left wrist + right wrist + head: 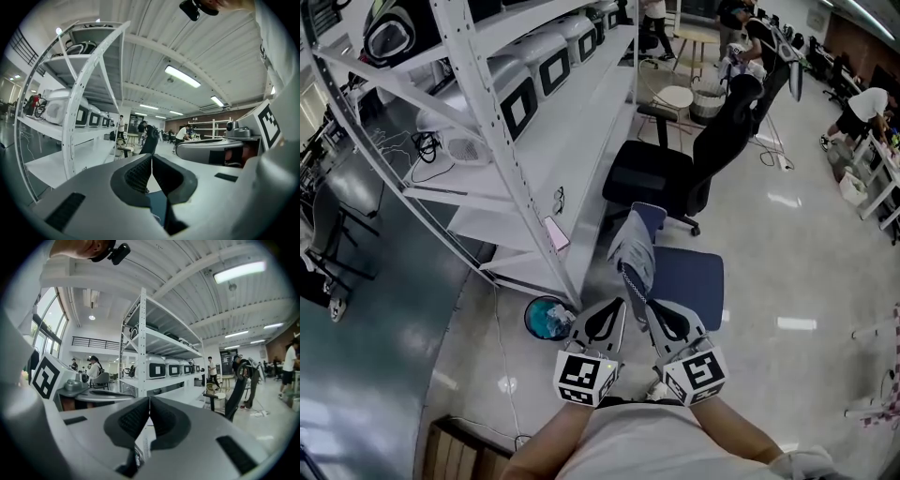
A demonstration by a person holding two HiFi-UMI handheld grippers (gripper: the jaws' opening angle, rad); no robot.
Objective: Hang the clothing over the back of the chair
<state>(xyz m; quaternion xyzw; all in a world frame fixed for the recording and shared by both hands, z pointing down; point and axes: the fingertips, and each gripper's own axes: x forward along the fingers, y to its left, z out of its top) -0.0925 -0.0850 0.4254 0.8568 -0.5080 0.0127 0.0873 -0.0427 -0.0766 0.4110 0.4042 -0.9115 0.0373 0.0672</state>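
Note:
A grey and white piece of clothing (634, 251) hangs from the tips of both grippers, in front of me. Behind and below it stands a blue chair (692, 279), whose rounded back (650, 216) shows above the cloth. My left gripper (622, 305) and my right gripper (649, 307) sit side by side, each shut on the garment's near edge. In the left gripper view the jaws of the left gripper (152, 157) are pressed together. The right gripper (149, 399) looks the same in its own view, with pale cloth (143, 444) showing under the jaws.
A tall white shelving rack (581, 122) with boxy white appliances runs along the left. A teal bin (547, 317) stands at its foot. A black office chair (675, 169) stands beyond the blue one. People work at the far end. A wooden crate (459, 455) is near left.

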